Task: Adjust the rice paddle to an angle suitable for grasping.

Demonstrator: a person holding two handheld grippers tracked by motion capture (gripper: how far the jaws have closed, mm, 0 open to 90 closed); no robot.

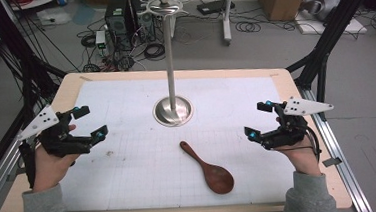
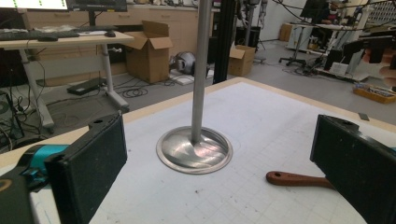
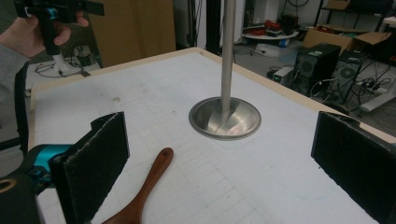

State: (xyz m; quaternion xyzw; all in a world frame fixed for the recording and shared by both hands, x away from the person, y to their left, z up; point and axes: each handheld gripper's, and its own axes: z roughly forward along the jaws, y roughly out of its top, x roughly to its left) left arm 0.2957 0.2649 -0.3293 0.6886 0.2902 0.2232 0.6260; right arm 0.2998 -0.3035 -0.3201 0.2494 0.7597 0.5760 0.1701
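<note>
High view is showing both claws, left claw (image 1: 87, 124) and right claw (image 1: 258, 118), hovering wide open; approaching the spoon (image 1: 208, 167) by its handle, low over the desk (image 1: 129, 160), looks wisest.

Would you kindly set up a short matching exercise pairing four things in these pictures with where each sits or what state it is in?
Things:
1. spoon
2. metal stand
3. left gripper
4. right gripper

Descriptions:
A. upright at the table's middle
B. held open above the table's right side
C. lying flat, bowl toward the person
D. held open above the table's left side

Pairs: 1-C, 2-A, 3-D, 4-B
</note>
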